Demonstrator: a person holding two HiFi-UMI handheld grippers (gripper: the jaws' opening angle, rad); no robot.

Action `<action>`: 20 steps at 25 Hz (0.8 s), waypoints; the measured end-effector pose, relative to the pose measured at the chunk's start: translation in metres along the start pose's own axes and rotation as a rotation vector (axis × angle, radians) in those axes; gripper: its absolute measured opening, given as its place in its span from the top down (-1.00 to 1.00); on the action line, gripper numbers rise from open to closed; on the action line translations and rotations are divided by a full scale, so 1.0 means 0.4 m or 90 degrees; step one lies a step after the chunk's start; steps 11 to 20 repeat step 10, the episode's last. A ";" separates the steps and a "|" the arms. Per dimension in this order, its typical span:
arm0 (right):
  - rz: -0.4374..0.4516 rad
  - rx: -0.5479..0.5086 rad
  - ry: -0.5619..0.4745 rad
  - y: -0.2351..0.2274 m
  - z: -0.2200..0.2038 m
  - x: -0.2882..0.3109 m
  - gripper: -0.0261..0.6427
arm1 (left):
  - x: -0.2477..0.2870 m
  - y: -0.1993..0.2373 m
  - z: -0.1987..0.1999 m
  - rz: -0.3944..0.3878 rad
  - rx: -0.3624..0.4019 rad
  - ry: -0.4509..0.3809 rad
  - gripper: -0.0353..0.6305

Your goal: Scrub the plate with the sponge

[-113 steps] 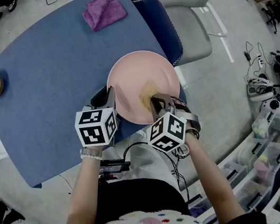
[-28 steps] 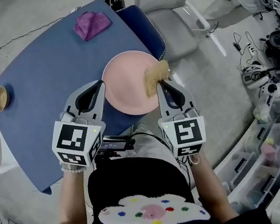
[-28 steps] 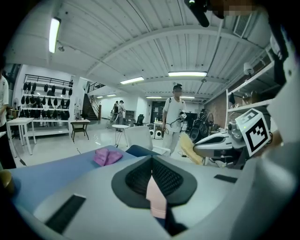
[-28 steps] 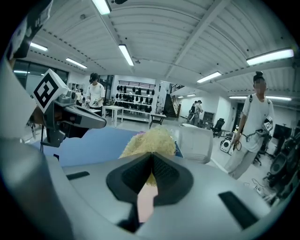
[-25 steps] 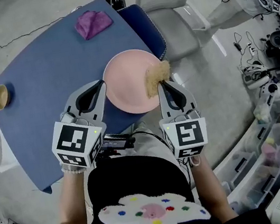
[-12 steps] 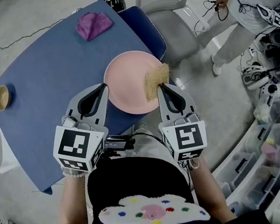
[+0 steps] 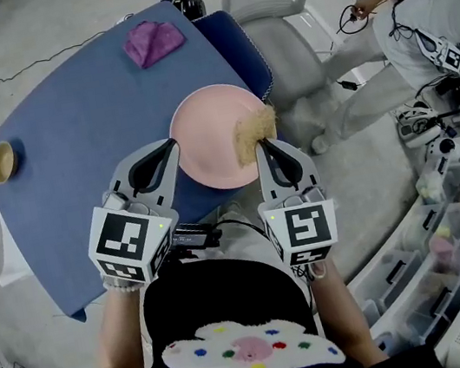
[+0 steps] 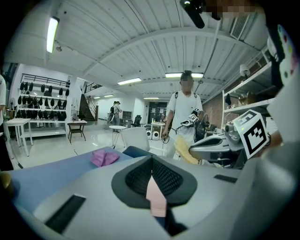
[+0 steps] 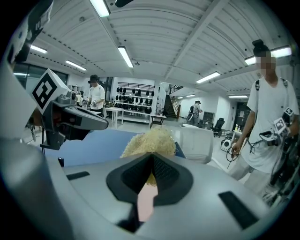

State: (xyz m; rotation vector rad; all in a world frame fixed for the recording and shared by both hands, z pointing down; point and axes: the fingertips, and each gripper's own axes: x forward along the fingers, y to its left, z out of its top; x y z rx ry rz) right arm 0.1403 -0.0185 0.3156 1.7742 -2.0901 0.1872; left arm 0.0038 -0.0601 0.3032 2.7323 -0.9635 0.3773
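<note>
Steadying pink plate [image 7: 208,134] at near edge of table [image 7: 69,119], left gripper [image 7: 164,151] clamped its rim; right gripper [image 7: 261,142] pinched sponge [image 7: 254,129] (for scrubbing).

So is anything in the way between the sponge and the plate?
Nothing visible is. The sponge in the right gripper sits at the plate's right rim, and the left gripper grips the left rim, away from it.
</note>
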 end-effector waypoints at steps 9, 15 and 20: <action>0.006 -0.005 0.004 0.009 -0.002 0.003 0.89 | -0.001 0.003 -0.003 0.001 -0.001 0.000 0.86; 0.006 -0.006 0.004 0.010 -0.002 0.004 0.89 | -0.002 0.004 -0.003 0.001 -0.001 0.000 0.86; 0.006 -0.006 0.004 0.010 -0.002 0.004 0.89 | -0.002 0.004 -0.003 0.001 -0.001 0.000 0.86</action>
